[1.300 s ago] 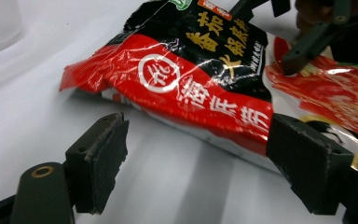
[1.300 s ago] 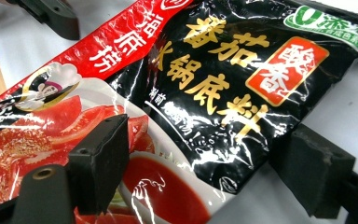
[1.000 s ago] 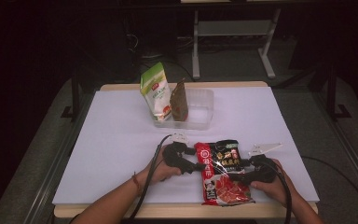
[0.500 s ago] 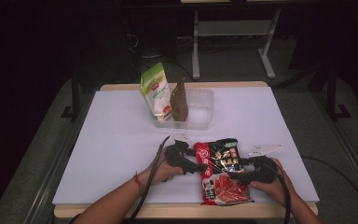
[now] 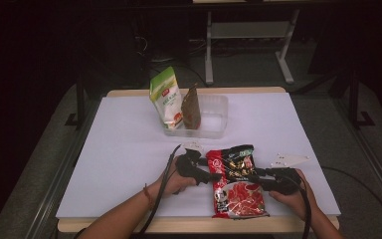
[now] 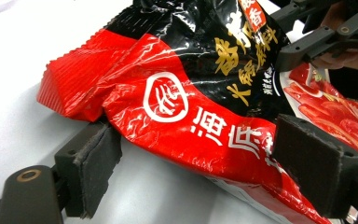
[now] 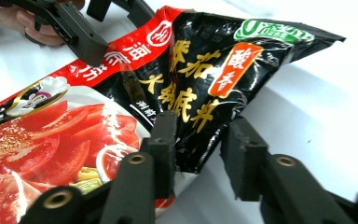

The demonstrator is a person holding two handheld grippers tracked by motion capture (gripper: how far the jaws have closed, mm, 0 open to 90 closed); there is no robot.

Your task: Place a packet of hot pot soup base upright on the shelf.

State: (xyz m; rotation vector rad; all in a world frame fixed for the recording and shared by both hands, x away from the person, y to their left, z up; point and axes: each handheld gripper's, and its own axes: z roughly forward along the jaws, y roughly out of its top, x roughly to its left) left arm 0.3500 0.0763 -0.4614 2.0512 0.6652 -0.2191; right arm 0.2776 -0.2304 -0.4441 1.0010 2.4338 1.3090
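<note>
A: Where is the glossy red-and-black plastic soup-base pouch (image 5: 236,181)?

B: At the near edge of the white table sheet (image 5: 119,149), lying lengthwise toward the person, between the two hands. Its black upper half is lifted and creased; the red lower half with the tomato picture lies flat.

A: Left gripper (image 5: 214,176)?

B: At the pouch's left edge, held in the left hand (image 5: 171,180). In the left gripper view the jaws straddle the red edge of the pouch (image 6: 186,116) — one pad (image 6: 95,172) below it on the table side, the other pad (image 6: 314,163) against the printed face. Fairly wide stance; whether both pads press the film I cannot tell.

A: Right gripper (image 5: 259,178)?

B: At the right edge, in the right hand (image 5: 293,196). Its jaws have just been closing, and in the right gripper view they stand narrow, with the black corner of the pouch (image 7: 205,93) between them. The left pad (image 7: 165,140) touches the film; a gap shows at the other.

A: Further out?

B: A clear plastic tub (image 5: 214,117) at the table's far middle — well apart from the pouch. In it stand a green-and-white packet (image 5: 166,99) and a brown pouch (image 5: 191,107), side by side, leaning.
</note>
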